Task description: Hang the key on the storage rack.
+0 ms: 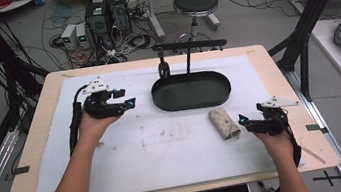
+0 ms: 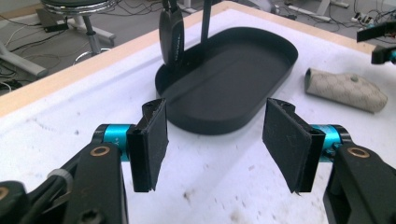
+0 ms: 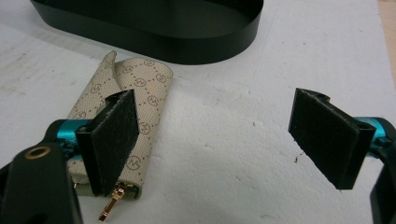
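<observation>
Lying on the counter [image 1: 165,147] just in front of the black tray [image 1: 191,91], the patterned pouch [image 1: 224,123] pointed its long axis at the tray, right beside the open, empty right claw [image 1: 243,121], while the open left claw [image 1: 129,103] hung well apart.

Beige pouch [image 1: 224,123] beside black tray [image 1: 191,90]
</observation>
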